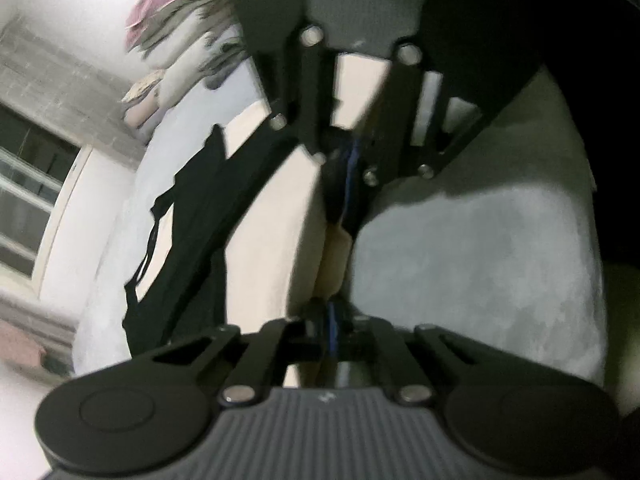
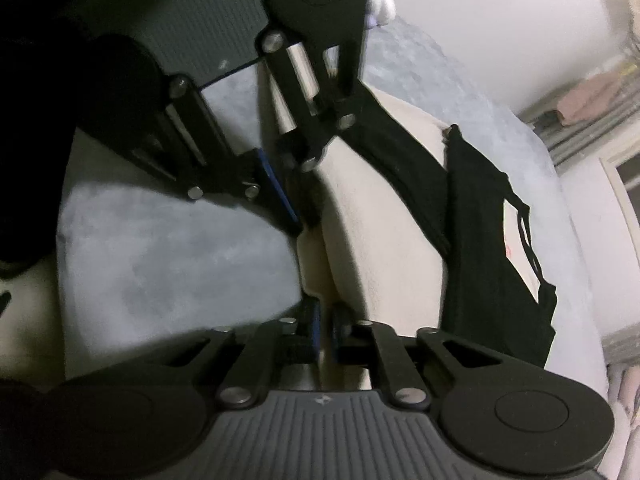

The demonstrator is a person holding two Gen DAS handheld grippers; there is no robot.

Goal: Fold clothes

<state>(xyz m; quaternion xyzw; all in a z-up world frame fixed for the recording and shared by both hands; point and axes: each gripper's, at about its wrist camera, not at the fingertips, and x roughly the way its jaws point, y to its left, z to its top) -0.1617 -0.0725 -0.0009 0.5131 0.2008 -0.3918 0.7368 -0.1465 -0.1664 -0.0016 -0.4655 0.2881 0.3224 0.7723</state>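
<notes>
Plainly, garment: a cream cloth (image 1: 276, 216) lay on a grey bed (image 1: 480, 264), with one edge pinched up into a ridge between the two grippers.
Black trim: a black band (image 2: 404, 168) and a black panel (image 2: 492, 248) with thin straps lay on the far part of the cloth, beyond the ridge.
Left gripper: the left gripper (image 1: 330, 312) had its jaws drawn together on the cloth edge, right at its fingertips; the fold ran forward from it.
Right gripper: the right gripper (image 2: 324, 320) was likewise clamped on the same edge, the fabric rising straight out of its tips.
Relation: each camera saw the other gripper facing it across the ridge, the two close together, each nipping one end of the short raised fold.
Bed: grey cover showed to one side of the ridge, the spread cream cloth to the other.
Surroundings: a heap of pink and pale laundry (image 1: 172, 28) sat at the bed's far end in the left view; a window (image 1: 28, 184) stood beyond, blurred.
</notes>
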